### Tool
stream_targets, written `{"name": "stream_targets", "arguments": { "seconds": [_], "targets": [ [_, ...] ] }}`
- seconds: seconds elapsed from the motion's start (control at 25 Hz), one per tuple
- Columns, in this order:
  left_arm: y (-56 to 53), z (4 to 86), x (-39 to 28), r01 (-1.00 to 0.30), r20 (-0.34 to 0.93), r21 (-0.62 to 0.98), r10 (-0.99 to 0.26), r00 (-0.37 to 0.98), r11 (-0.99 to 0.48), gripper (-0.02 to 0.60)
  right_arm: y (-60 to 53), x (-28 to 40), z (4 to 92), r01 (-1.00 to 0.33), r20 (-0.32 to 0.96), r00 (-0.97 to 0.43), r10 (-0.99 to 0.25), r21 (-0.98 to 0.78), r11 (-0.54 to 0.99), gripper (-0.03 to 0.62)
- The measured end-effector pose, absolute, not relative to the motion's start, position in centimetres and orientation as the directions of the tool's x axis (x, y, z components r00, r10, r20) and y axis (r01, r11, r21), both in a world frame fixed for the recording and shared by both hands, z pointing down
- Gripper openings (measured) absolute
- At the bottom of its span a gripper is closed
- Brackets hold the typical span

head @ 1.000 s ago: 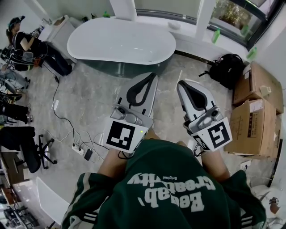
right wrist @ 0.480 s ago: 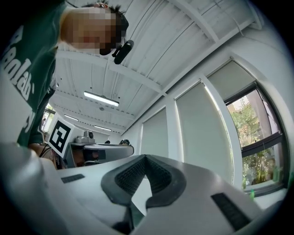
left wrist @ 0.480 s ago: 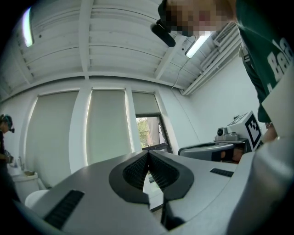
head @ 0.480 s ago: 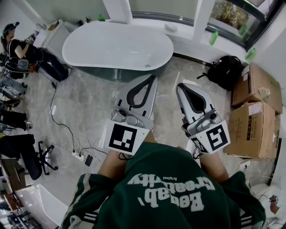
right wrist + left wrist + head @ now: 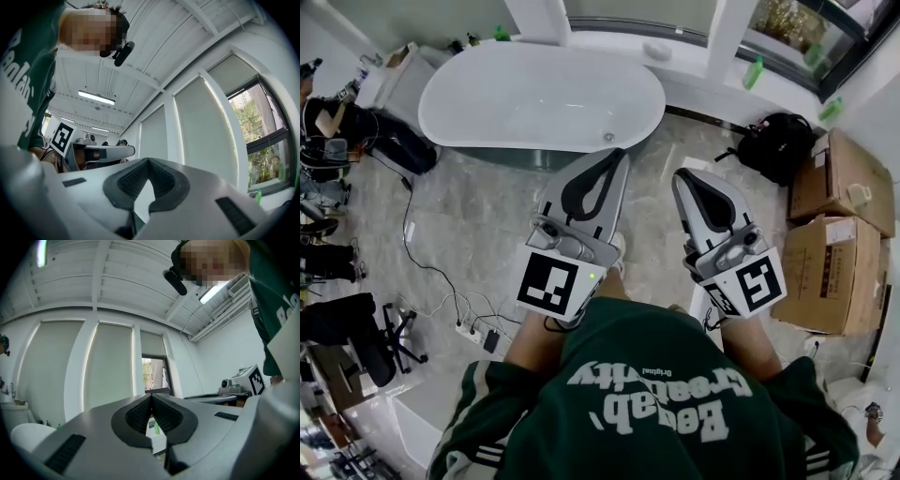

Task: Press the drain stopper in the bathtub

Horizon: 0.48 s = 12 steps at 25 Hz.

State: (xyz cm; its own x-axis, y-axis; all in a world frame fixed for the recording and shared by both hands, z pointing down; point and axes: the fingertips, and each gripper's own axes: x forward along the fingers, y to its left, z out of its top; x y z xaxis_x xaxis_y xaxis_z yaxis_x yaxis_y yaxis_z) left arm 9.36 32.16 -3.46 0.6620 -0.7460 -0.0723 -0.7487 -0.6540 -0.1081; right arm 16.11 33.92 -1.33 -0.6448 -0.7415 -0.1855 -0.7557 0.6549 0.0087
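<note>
Left gripper: my jaws together, nothing between them, held out over the marble floor | Right gripper: jaws together too, empty, just beside my left | Bathtub: white, right ahead of both tips | Drain stopper: small spot on the tub bottom near its right end, untouched, apart from both grippers

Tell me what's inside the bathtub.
Inside the bathtub only a small round spot, likely the drain stopper, shows near its right end. The left gripper covers part of the near side.
</note>
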Motion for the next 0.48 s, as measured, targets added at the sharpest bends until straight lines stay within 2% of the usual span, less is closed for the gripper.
{"name": "stream_targets", "arguments": {
  "seconds": [0.48],
  "targets": [
    [20.5,-3.0,6.9,-0.725,-0.050,-0.082,-0.723,0.689,-0.684,0.005,23.2,13.4,-1.1,-0.782,-0.135,-0.618,-0.774,0.006,0.623,0.014]
  ]
}}
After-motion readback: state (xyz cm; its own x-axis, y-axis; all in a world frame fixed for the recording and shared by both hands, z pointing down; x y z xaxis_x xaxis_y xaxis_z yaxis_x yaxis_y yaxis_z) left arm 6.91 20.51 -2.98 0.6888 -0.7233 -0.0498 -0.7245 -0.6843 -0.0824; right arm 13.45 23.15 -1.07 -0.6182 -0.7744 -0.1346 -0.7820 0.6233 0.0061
